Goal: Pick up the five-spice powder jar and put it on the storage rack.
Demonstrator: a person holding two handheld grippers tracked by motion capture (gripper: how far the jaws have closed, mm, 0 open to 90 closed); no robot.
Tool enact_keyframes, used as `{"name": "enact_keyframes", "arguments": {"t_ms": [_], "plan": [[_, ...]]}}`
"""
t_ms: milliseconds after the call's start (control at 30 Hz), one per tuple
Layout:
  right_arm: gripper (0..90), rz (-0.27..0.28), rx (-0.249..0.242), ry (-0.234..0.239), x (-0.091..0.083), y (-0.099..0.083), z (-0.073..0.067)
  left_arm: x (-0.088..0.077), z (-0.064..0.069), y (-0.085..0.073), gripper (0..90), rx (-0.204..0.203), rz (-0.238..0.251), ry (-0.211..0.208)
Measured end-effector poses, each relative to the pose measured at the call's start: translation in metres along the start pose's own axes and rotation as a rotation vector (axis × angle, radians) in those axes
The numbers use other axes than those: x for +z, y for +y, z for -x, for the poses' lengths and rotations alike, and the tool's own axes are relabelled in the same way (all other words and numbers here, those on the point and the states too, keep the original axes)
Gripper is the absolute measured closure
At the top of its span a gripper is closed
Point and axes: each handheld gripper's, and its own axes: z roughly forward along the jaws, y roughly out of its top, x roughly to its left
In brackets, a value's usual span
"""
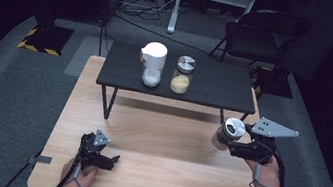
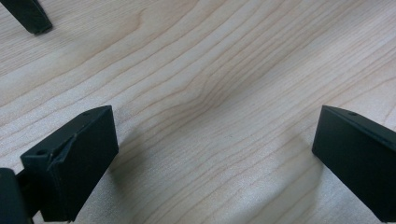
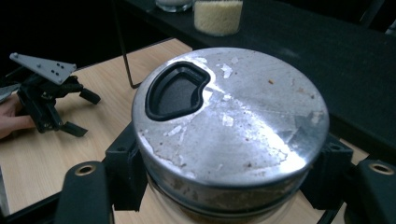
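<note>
Jar (image 1: 225,133) with a scratched metal lid (image 3: 233,116) is being held off the light wooden counter (image 1: 157,137) by the right tool (image 1: 231,145), at the counter's right edge. In the right gripper view the tool's two black jaws are being pressed against opposite sides of the jar just under the lid, so the tool is pinching the jar. The jar is being held with its long axis tilted, lid toward the low black shelf table (image 1: 217,81), glass body toward the counter. A dark, closed pour flap (image 3: 175,91) is being shown in the lid. Brownish granular contents are being made out through the glass in the high view; how full it is cannot be told.

The shelf table is lying ahead of and to the left of the held jar. Two containers are standing on it, just beside each other: a glass jar with a white pouring lid (image 1: 152,63), holding white grains in its lower part, and a metal-lidded jar (image 1: 182,75), roughly half filled with pale yellow grains. Bare shelf surface is lying to the right of that pair, and this is judged the likely place for the held jar. The right hand is the nearer one to it.

The left tool (image 1: 106,157) is being rested low at the near left of the counter, jaws spread wide, nothing between them but bare wood.
</note>
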Motion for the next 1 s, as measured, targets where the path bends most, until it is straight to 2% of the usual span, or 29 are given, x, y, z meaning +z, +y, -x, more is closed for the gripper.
{"name": "enact_keyframes", "arguments": {"t_ms": [300,600,1000], "plan": [[30.2,0.001,-0.001,-0.018,0.005,0.037,0.008,0.0,0.0,0.0,0.3,-0.001,0.0,-0.001],[30.2,0.028,0.022,-0.023,0.016,0.061,0.017,0.0,0.0,0.0,0.3,0.0,0.0,-0.001],[30.2,0.041,0.008,-0.053,0.034,0.094,0.028,0.0,0.0,0.0,0.3,0.0,-0.001,-0.001]]}}
